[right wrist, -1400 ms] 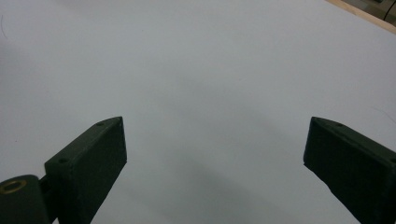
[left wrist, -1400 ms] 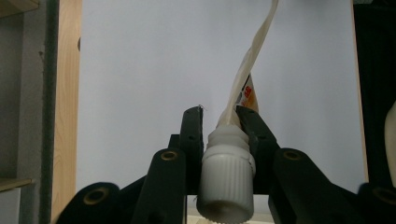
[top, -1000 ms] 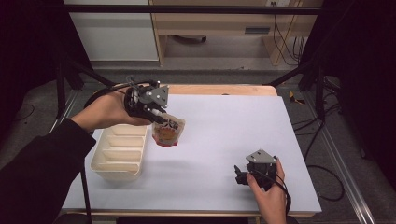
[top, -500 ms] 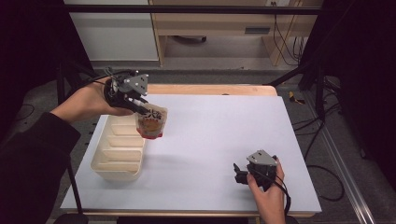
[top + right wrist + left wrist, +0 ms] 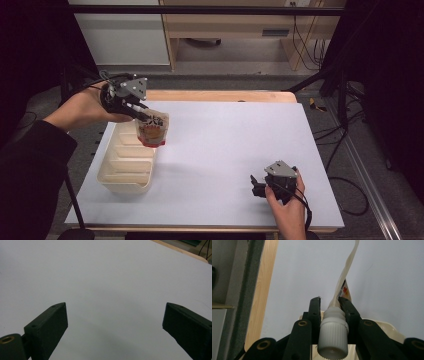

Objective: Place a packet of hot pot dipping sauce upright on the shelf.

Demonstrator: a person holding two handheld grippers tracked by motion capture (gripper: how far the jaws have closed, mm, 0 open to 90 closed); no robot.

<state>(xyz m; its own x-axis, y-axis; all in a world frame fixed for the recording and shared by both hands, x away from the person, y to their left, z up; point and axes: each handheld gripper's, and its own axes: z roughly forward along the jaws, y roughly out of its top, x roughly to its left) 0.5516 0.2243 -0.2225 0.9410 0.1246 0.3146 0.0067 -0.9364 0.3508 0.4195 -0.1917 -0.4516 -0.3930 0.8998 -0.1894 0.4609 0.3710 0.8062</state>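
A spouted pouch with red and orange print hangs from my left gripper over the far right corner of a cream divided tray. In the left gripper view the jaws are shut on the ribbed white spout just below its screw cap, and the pouch shows edge-on beyond them. My right gripper rests low near the table's front right, held by a hand. Its jaws stand wide open over bare white table, with nothing between them.
The white table top has a wooden strip along its far edge. The tray's rim lies right under the left gripper. Black frame posts and cables stand beyond the table's sides.
My left gripper has carried the pouch leftward and slightly away, from the table beside the tray to above the tray's far right corner. The right gripper has stayed still.
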